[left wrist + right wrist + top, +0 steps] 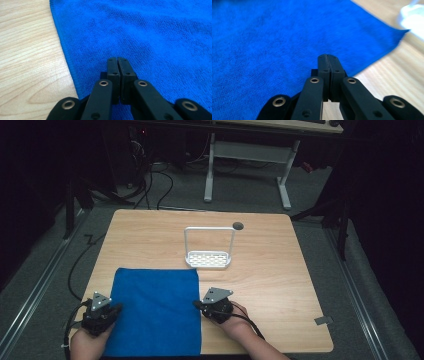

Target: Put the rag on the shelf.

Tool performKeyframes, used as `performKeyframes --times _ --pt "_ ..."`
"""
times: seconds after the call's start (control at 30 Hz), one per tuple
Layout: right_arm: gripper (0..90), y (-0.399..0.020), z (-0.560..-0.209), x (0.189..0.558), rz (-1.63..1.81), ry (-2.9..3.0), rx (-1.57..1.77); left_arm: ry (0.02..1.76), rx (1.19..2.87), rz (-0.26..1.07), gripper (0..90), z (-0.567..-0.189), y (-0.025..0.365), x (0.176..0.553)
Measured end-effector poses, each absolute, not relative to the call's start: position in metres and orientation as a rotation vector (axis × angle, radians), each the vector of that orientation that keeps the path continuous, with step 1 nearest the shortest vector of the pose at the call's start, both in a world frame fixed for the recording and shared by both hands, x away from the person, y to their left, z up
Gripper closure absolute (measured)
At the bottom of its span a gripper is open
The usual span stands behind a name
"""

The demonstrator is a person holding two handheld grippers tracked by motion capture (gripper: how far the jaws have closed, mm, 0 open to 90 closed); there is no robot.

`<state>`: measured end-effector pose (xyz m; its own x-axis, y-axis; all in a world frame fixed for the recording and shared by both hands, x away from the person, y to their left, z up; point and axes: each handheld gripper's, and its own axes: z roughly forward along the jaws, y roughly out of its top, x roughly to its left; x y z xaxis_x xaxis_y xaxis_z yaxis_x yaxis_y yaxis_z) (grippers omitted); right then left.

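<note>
Closing on the blue cloth's edges

Lying flat on the wooden table [280,270], the blue cloth [155,310] spreads ahead of both jaw pairs. Left gripper [117,60] and right gripper [328,57]: jaws fully together, nothing visibly pinched. White rack [209,257] beyond. No readable writing.

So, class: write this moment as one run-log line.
left gripper: shut, at left edge of blue cloth | right gripper: shut, at right edge | cloth: flat on table

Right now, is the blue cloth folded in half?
No, the blue cloth lies spread flat in one layer on the table.
</note>
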<state>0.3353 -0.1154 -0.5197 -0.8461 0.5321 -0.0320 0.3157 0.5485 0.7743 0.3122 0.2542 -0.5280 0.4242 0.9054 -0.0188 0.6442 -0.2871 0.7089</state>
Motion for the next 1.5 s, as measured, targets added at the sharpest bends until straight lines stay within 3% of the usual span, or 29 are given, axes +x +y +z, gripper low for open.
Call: performKeyframes --times 0.63,1.03,1.5 --pt "90.0 -0.114 -0.53 0.338 1.08 2.585 0.713 1.242 2.067 0.499 87.2 -0.528 0.25 0.312" --pt "90.0 -0.163 -0.529 0.327 1.047 2.514 0.858 1.062 2.163 0.411 87.5 -0.526 0.199 0.337" --pt "90.0 -0.209 -0.527 0.316 1.001 2.432 0.991 0.877 2.261 0.318 87.3 -0.522 0.151 0.337"
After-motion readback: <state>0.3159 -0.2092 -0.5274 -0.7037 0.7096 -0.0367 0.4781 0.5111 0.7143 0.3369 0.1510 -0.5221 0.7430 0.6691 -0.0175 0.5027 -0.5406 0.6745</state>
